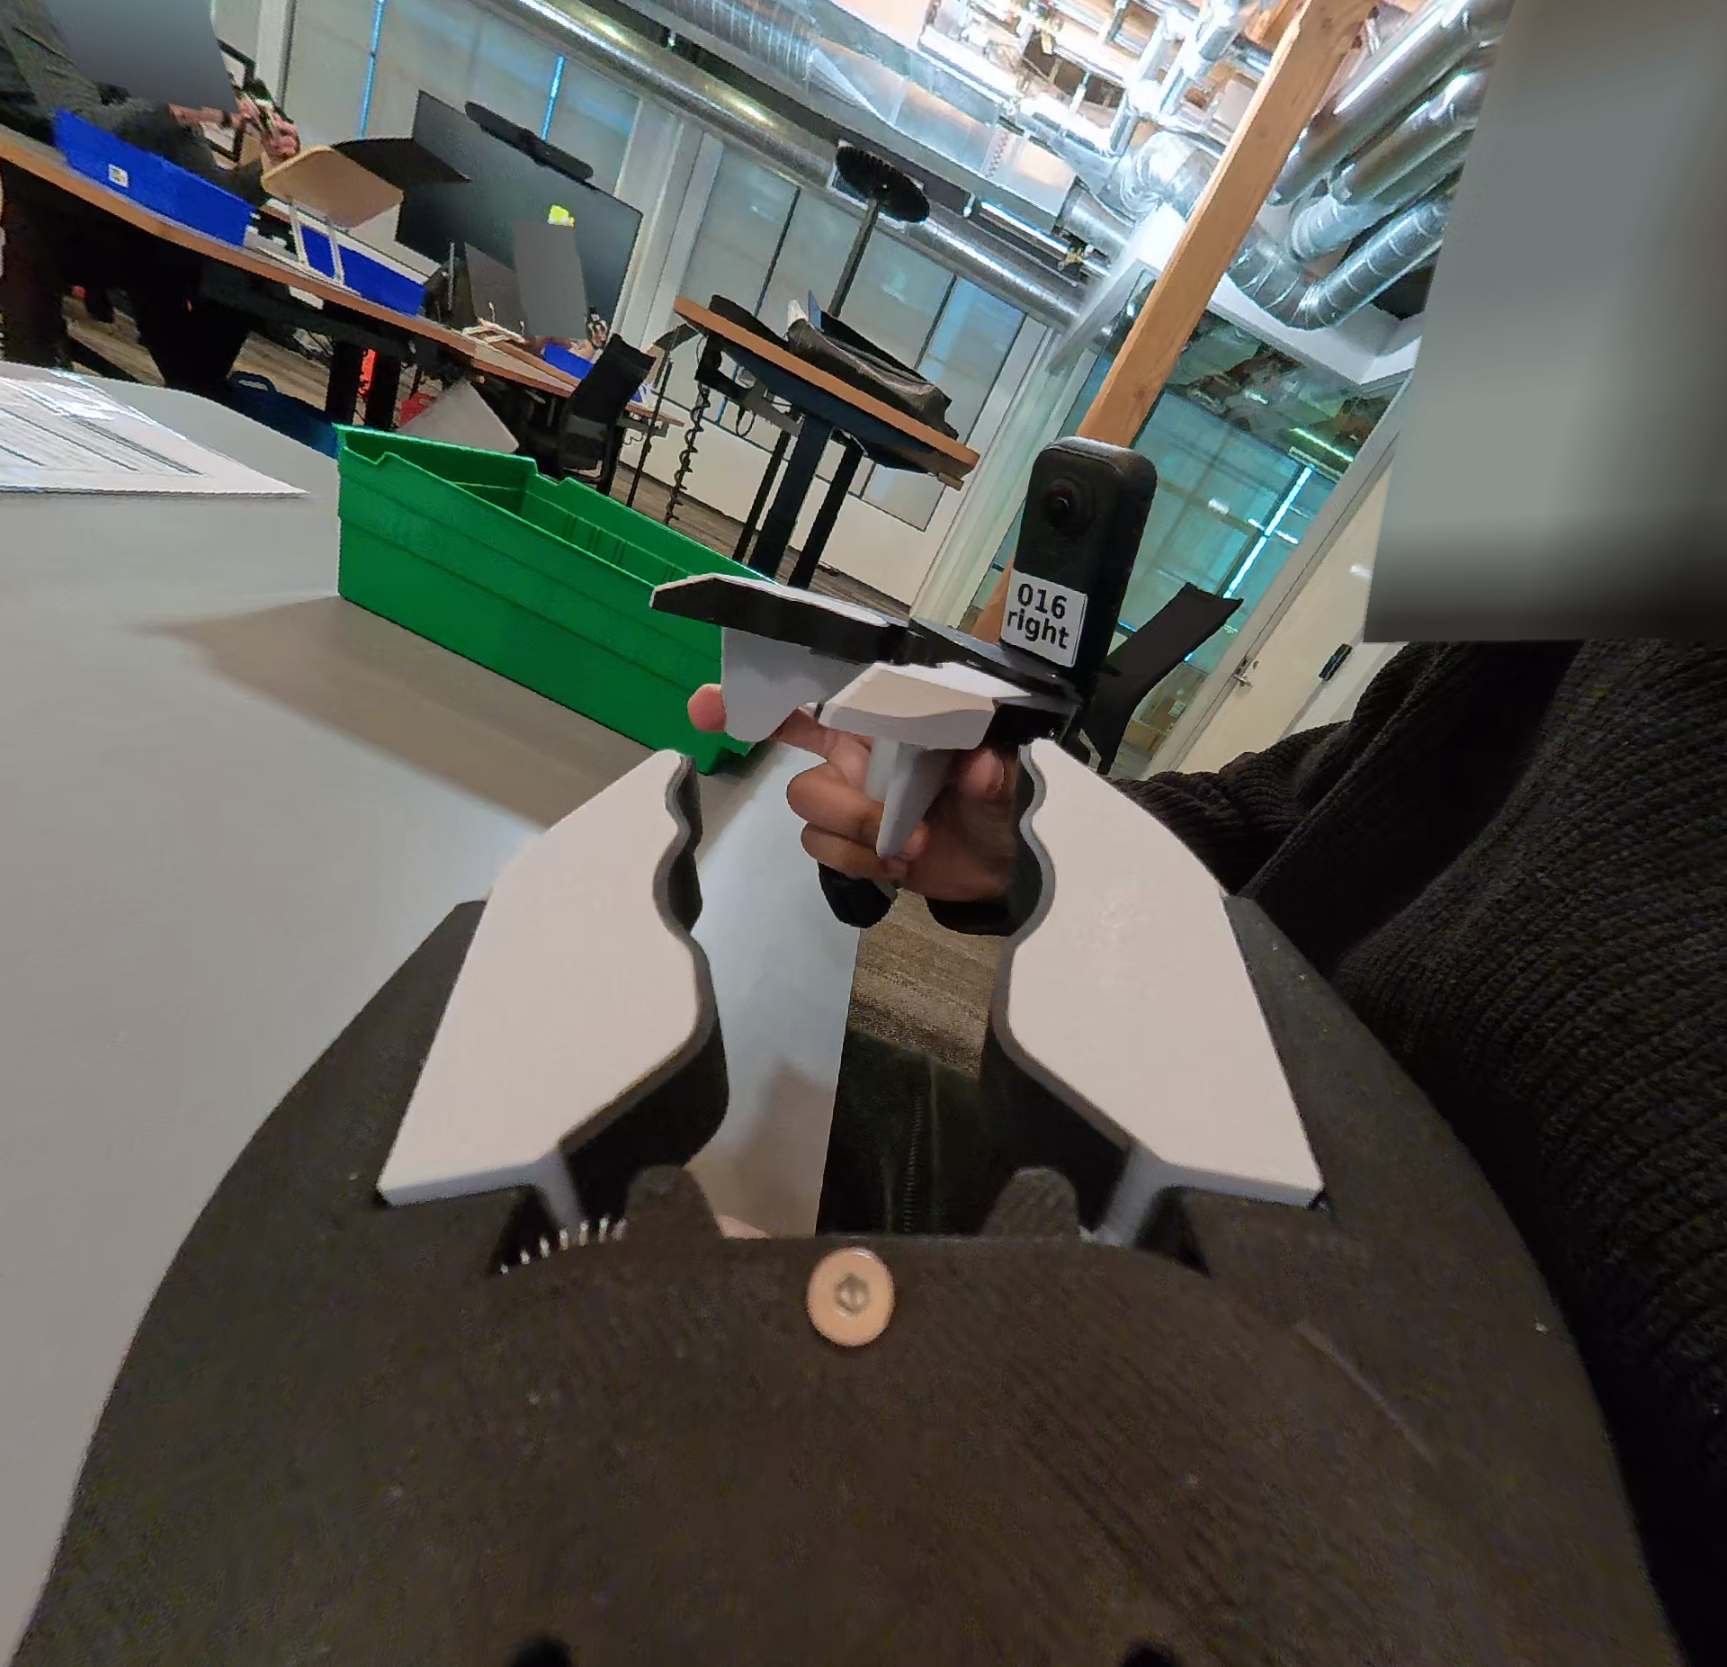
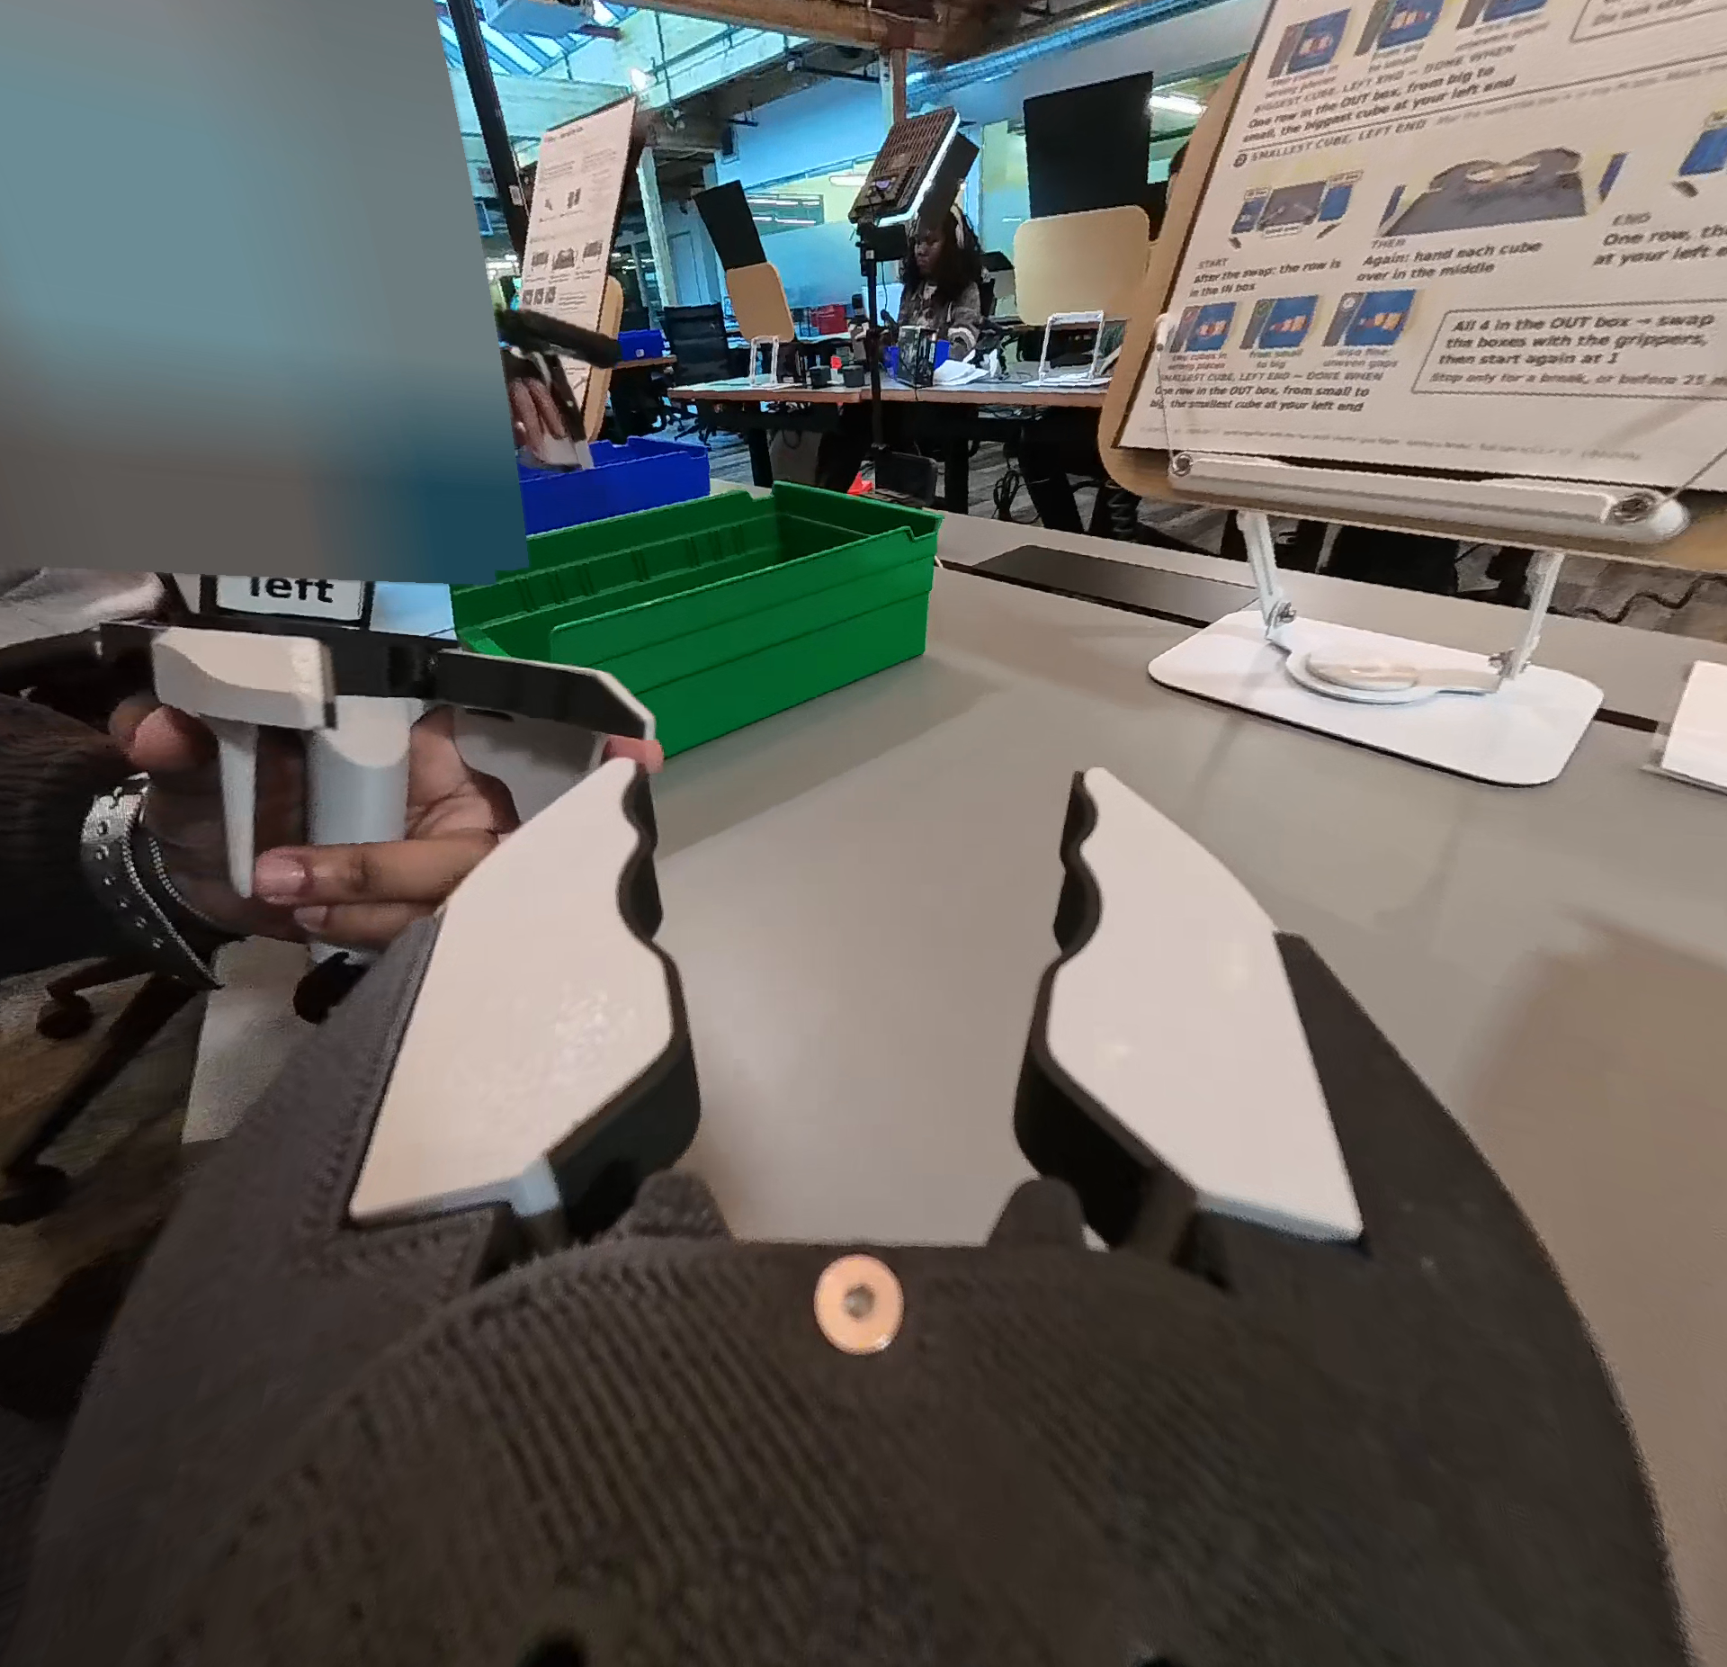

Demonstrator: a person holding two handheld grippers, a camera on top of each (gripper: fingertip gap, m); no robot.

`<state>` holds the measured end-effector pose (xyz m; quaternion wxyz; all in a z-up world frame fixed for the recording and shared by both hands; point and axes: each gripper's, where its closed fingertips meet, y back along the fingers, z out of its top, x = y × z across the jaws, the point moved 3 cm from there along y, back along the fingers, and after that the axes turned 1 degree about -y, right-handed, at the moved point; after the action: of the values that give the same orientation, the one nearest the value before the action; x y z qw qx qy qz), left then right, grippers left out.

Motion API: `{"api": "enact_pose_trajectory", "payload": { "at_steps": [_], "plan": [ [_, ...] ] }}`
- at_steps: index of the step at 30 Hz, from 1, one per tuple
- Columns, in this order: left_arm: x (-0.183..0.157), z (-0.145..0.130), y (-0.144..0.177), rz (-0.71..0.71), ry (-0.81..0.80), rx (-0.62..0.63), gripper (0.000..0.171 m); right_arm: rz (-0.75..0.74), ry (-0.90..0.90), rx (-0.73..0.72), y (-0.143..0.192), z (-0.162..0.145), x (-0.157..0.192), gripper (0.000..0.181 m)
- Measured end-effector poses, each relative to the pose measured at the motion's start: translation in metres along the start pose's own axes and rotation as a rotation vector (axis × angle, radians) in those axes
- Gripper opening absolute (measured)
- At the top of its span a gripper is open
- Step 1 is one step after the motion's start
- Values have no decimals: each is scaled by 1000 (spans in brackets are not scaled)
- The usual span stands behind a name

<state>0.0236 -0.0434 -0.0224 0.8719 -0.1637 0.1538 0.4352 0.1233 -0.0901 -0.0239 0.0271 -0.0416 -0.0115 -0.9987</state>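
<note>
My left gripper is open and holds nothing; it hangs over the near edge of the grey table and points sideways at the other gripper. My right gripper is open and holds nothing, low over the bare grey table. Each gripper is held in a person's hand. The right gripper also shows in the left wrist view, the left gripper in the right wrist view. A green bin stands on the table just beyond both; it also shows in the right wrist view. I see nothing inside it from these angles.
A white stand holding an instruction sheet is at the table's right. A printed paper lies at the far left. A blue bin sits behind the green one. Other desks, chairs and people are farther back.
</note>
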Motion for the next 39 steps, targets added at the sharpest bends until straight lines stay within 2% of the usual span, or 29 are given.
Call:
{"api": "enact_pose_trajectory", "payload": {
  "at_steps": [6,10,17,24,28,33,39],
  "plan": [
    [2,-1,0,19,-5,9,64,26,-37,15,-1,-4,2,85],
    [11,2,2,81,2,-12,62,37,-60,15,-1,-5,1,85],
    [16,-4,1,243,-270,55,49,48,-23,26,-3,-8,6,84],
    [18,-9,1,224,-239,71,43,48,-49,27,-2,-9,3,82],
    [20,-16,0,222,-248,103,49,47,-66,34,-2,-11,1,82],
    [25,-21,-1,240,-243,142,69,58,-89,47,-4,-16,0,83],
    [30,-20,0,255,-216,145,69,117,-212,91,-8,-26,1,79]
  ]
}}
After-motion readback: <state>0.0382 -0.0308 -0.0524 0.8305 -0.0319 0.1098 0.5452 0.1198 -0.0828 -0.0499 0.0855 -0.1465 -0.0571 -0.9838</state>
